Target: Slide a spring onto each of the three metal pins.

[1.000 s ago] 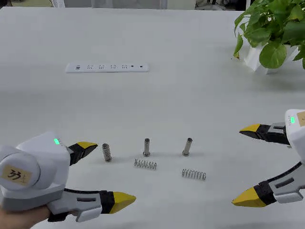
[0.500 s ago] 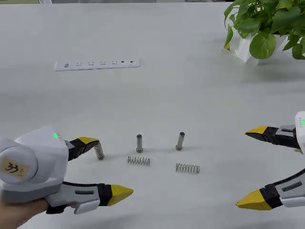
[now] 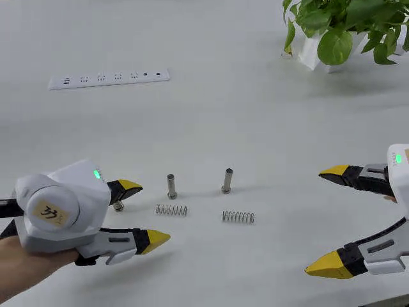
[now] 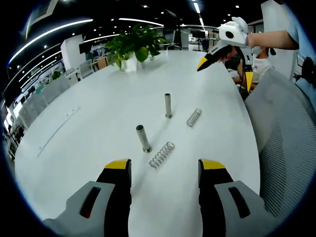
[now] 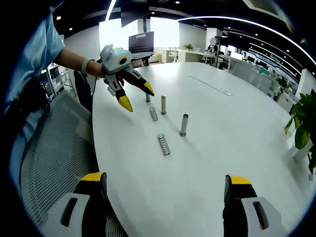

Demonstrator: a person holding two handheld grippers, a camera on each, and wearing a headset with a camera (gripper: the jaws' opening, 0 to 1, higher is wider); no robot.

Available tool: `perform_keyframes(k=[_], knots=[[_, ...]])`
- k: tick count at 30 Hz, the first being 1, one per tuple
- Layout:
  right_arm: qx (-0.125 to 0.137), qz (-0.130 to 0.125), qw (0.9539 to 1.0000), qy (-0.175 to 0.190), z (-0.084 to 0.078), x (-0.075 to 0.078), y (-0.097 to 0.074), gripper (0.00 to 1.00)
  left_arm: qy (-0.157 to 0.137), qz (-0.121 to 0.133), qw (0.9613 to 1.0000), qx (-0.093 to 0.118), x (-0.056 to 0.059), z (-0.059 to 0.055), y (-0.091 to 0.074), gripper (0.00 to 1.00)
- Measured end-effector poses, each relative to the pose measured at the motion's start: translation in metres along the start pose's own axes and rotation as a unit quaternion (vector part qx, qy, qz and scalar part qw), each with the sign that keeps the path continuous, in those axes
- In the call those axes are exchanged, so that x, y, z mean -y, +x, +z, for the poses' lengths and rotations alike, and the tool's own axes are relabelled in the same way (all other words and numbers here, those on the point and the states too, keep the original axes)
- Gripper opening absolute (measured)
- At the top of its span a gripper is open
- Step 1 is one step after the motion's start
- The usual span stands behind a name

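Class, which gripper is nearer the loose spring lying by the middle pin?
Left. The left gripper sits open right beside that spring, tips pointing at it. The right gripper is open well off to the other side, past the second loose spring.

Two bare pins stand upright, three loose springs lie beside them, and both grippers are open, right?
Only two loose springs lie there, not three: the head view shows one spring by the middle pin and another spring by the end pin. Both pins stand upright, and the left gripper and right gripper are open.
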State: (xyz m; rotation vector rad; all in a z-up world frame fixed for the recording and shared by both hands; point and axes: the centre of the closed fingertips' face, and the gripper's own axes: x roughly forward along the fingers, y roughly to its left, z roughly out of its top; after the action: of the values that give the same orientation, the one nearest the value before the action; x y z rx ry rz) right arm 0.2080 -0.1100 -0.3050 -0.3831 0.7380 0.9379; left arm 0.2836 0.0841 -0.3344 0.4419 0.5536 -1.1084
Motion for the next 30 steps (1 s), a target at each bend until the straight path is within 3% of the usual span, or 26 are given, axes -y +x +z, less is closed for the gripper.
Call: perform_keyframes(k=[9, 14, 30], knots=[[0.0, -0.01, 0.9995, 0.031, -0.017, -0.003, -0.007, 0.99, 0.001, -0.02, 0.9997, -0.013, 0.006, -0.005, 0.018, 0.46], [-0.002, -0.015, 0.999, 0.043, -0.025, -0.004, -0.01, 0.98, 0.003, -0.021, 0.9994, -0.029, 0.003, -0.01, 0.024, 0.43], [-0.001, -0.014, 0.998, 0.061, -0.028, -0.009, -0.007, 0.97, 0.024, -0.034, 0.9979, -0.049, 0.003, -0.016, 0.027, 0.33]])
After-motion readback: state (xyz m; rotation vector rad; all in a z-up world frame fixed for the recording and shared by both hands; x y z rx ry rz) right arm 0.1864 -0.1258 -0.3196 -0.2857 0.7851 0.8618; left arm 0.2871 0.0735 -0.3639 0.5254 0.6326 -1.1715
